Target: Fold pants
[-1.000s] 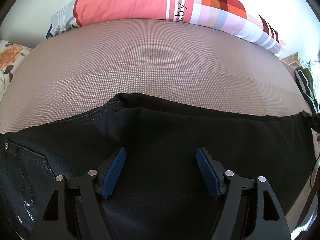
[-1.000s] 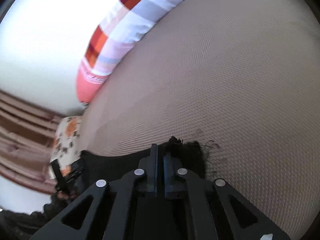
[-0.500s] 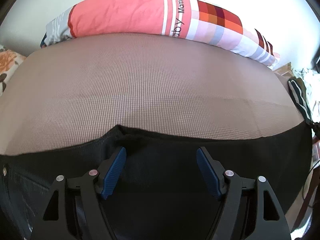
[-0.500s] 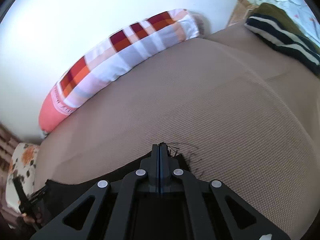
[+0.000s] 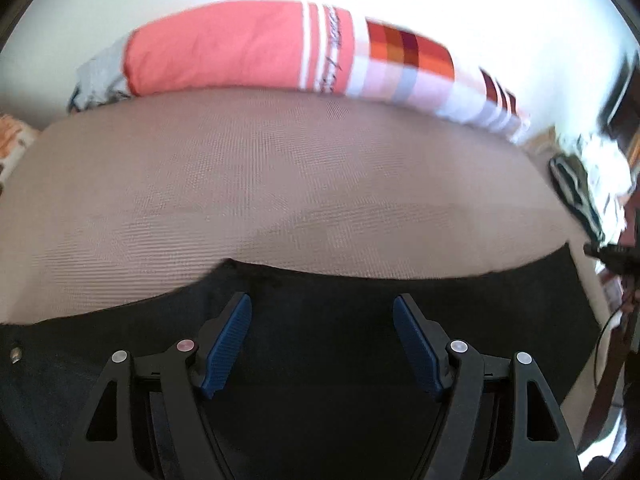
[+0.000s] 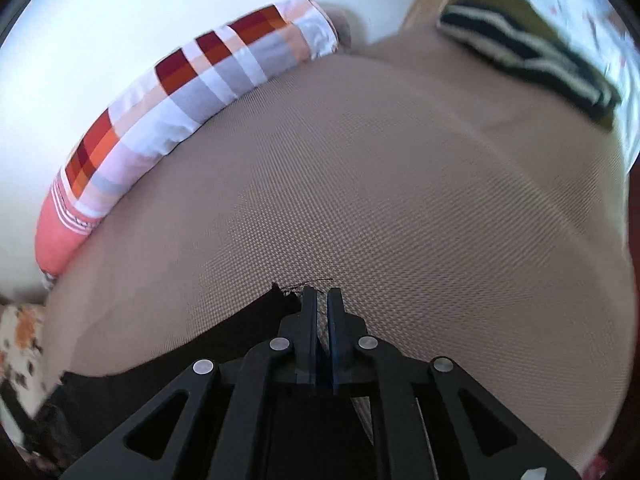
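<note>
pants: black jeans (image 5: pixel 328 360) spread flat along the near edge of the bed (image 5: pixel 280 184), one long dark strip on the tan woven cover

left tool: the left tool (image 5: pixel 322 312) hovers over the middle of the jeans, blue pads spread wide, nothing between them

right tool: the right tool (image 6: pixel 322 300) is out at the frayed hem (image 6: pixel 280 300). Its pads are almost together with a thin slit where tan cover shows through, so honestly I can't tell if it has any cloth pinched

what could go wrong: my guess is that if the right tool only has loose threads, or nothing, the hem drops as soon as it lifts and the fold comes out crooked. The left tool grabbing mid-leg could also bunch up both layers

left view only: the rivet (image 5: pixel 15 354) by the pocket, plus the full run of the jeans' top edge

right view only: the hem fray up close, and the striped clothes (image 6: pixel 528 56) piled at the far corner

both views: the checked bolster pillow (image 5: pixel 280 48) along the wall
</note>
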### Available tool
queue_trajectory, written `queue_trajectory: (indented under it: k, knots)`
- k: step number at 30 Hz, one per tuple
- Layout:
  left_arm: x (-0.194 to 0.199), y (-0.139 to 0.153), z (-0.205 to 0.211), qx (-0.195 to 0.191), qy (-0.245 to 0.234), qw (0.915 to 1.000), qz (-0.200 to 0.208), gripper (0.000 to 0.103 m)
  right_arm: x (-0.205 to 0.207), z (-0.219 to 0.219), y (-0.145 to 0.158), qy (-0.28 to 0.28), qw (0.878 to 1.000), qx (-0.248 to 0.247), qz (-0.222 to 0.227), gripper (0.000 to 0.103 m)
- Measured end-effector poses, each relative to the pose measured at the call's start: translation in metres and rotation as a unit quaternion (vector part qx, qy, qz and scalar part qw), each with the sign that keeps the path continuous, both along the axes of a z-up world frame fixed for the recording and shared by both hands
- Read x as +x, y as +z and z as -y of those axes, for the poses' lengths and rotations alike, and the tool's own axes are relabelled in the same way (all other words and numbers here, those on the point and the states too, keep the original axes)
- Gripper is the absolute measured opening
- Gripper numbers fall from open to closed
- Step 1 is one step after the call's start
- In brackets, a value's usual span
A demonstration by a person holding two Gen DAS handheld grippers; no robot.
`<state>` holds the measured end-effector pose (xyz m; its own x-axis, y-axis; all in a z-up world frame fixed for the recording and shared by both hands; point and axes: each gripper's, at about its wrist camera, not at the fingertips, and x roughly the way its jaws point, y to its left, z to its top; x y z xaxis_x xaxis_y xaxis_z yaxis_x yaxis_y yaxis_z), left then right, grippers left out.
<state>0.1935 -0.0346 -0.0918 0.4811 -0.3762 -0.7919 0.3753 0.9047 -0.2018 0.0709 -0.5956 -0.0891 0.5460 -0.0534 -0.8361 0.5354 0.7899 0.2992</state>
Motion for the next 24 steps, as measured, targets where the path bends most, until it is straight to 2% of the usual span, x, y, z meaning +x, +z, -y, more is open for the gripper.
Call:
queue_trajectory:
  k: [2,4,6,10,13,17,19,20,24]
  knots:
    - [-0.003,0.01,-0.015,0.001,0.015,0.9998,0.01,0.074,0.002,-0.016,0.016,0.028,0.999,-0.014,0.003,0.009]
    - [-0.002,0.016,-0.034,-0.005,0.033,0.9994,0.001,0.074,0.011,-0.037,0.027,0.066,0.998,-0.01,0.011,0.011]
    - [-0.002,0.018,-0.052,-0.003,0.051,0.9987,-0.006,0.074,0.024,-0.065,0.035,0.109,0.994,-0.005,0.014,0.018]
    - [-0.004,0.018,-0.084,0.041,0.083,0.9957,-0.002,0.074,0.063,-0.144,0.036,0.227,0.973,0.027,0.016,0.025]
    - [-0.005,0.016,-0.107,0.063,0.098,0.9932,-0.008,0.074,0.102,-0.224,0.026,0.325,0.944,0.053,0.007,0.025]
    - [-0.003,0.01,-0.131,0.097,0.111,0.9891,-0.007,0.074,0.141,-0.31,0.015,0.41,0.907,0.098,-0.003,0.025]
    - [-0.002,0.006,-0.144,0.094,0.113,0.9891,-0.014,0.074,0.158,-0.349,0.01,0.453,0.885,0.11,-0.013,0.025]
    - [-0.002,0.004,-0.149,0.094,0.115,0.9888,-0.017,0.074,0.17,-0.374,0.006,0.48,0.869,0.116,-0.023,0.026]
    - [-0.002,-0.002,-0.171,0.085,0.124,0.9884,-0.021,0.073,0.191,-0.43,-0.003,0.536,0.835,0.121,-0.042,0.026]
